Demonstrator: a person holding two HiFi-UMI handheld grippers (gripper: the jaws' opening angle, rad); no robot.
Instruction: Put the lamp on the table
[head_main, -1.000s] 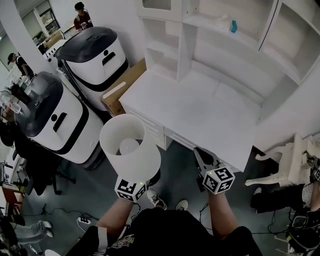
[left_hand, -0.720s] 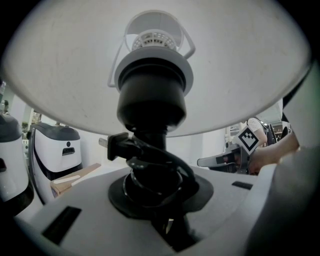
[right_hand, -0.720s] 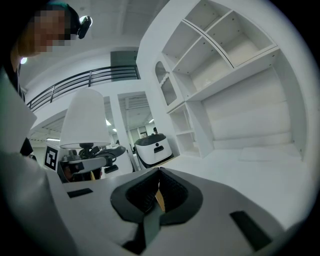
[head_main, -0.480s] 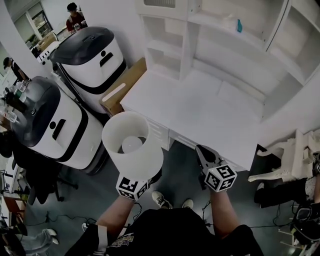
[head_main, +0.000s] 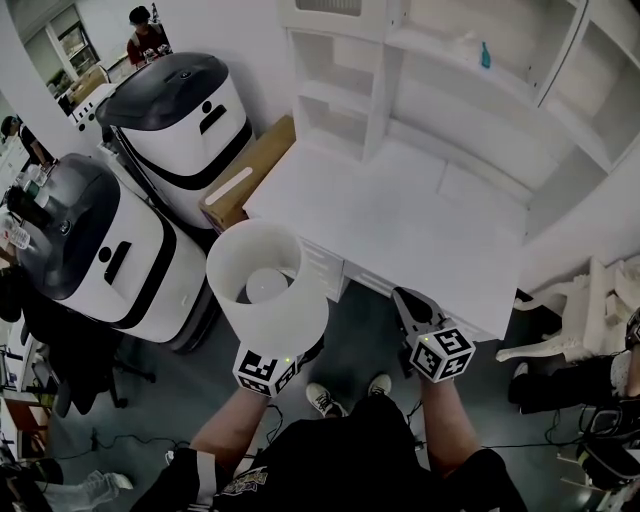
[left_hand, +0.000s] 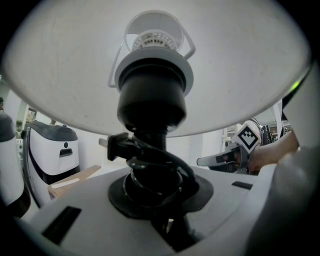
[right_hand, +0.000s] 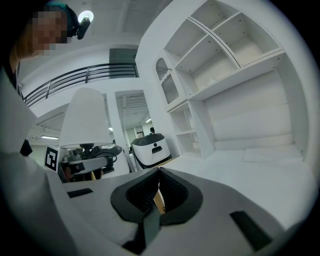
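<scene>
The lamp has a white drum shade (head_main: 275, 300) with its bulb (head_main: 266, 287) showing from above in the head view. My left gripper (left_hand: 155, 200) is shut on its black stem (left_hand: 152, 145), just under the socket, with the black cord wound round the stem. The lamp hangs in the air in front of the white table (head_main: 420, 230), by its near left corner. In the right gripper view the shade (right_hand: 86, 120) stands upright at left. My right gripper (head_main: 403, 303) is shut and empty, just short of the table's front edge.
Two big white-and-black machines (head_main: 190, 110) (head_main: 90, 240) stand left of the table, with a cardboard box (head_main: 250, 175) between them and the table. White shelves (head_main: 340, 90) rise along the table's back and right side. A white chair (head_main: 580, 320) lies at right.
Both grippers and the lamp have edged a little closer to the table. The hold on the lamp's stem is unchanged.
</scene>
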